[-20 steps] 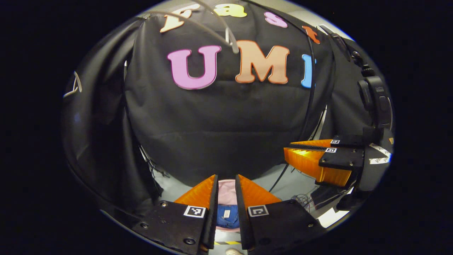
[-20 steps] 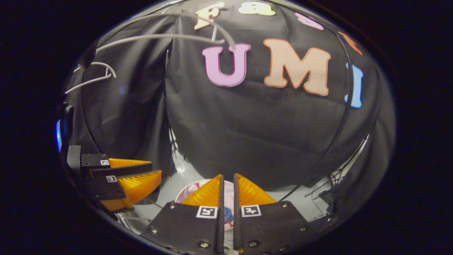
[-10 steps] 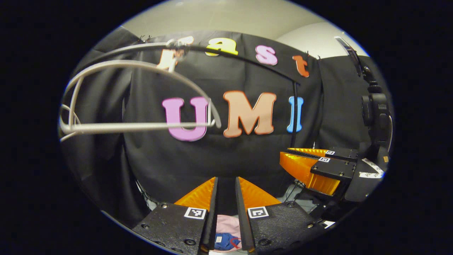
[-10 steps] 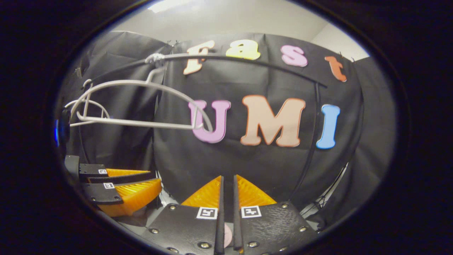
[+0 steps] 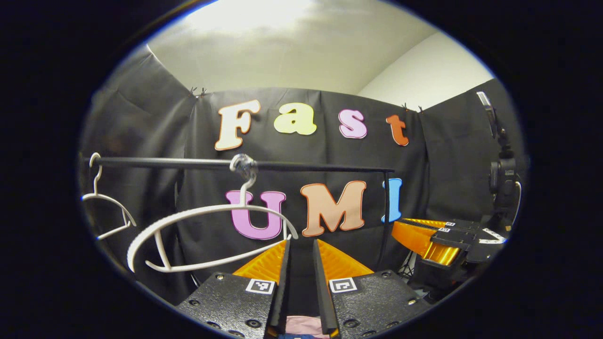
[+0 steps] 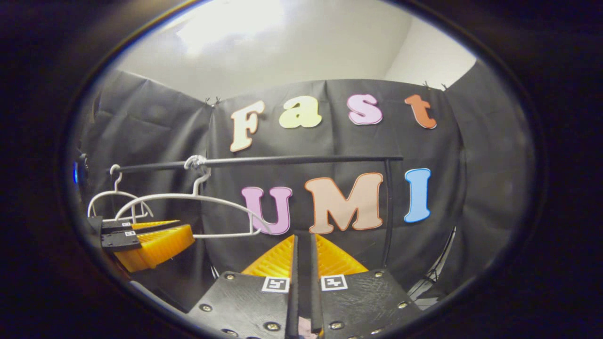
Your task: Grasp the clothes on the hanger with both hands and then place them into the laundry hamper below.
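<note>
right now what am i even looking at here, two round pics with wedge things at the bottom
Each picture comes from a camera riding on a hand-held two-finger gripper, looking forward along its fingers. A person holds one in each hand; there is no robot arm.

In the left gripper view, the wedges at the bottom are the left gripper; the right gripper shows off to the side. In the right gripper view it is the reverse: right gripper at the bottom, left gripper at the side.

Ahead is a black rail with two bare white hangers. A pink hamper with something blue in it peeks out below. Both grippers are nearly closed, with nothing between the fingers.
</note>
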{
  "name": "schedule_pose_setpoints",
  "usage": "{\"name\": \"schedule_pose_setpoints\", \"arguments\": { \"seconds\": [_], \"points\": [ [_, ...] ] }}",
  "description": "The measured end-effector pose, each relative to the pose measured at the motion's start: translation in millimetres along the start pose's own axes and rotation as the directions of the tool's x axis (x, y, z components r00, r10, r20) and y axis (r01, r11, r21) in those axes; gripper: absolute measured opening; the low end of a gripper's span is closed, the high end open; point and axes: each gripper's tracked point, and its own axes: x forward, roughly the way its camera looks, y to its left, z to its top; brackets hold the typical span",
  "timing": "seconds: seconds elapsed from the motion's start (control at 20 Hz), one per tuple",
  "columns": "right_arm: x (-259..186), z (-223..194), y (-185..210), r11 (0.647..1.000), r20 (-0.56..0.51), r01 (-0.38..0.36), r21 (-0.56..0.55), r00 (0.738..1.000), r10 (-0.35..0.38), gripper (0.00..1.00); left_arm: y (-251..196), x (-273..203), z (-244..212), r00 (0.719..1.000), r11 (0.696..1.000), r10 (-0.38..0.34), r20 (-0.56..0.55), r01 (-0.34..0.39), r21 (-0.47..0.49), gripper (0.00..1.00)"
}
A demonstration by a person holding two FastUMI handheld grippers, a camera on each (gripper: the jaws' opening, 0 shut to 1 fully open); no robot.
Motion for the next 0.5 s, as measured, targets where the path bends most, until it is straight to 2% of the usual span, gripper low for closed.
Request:
{"name": "schedule_pose_setpoints", "arguments": {
  "seconds": [0.2,0.25,0.5],
  "points": [
    [-11.3,7.3,-13.8,1.000,0.018,0.019,-0.014,1.000,-0.019,0.10,-11.9,-2.1,14.1,0.999,0.999,-0.021,0.036,0.022,-0.028,0.47],
    [-14.2,9.6,-16.8,1.000,0.021,0.024,-0.016,0.999,-0.024,0.19,-15.9,-1.3,16.9,0.999,0.999,-0.031,0.045,0.032,-0.033,0.48],
    [-23.6,20.6,-29.5,0.999,0.050,0.036,-0.022,0.998,-0.035,0.74,-24.0,-6.4,20.3,0.998,0.999,-0.035,0.058,0.036,-0.015,0.95]
  ]
}}
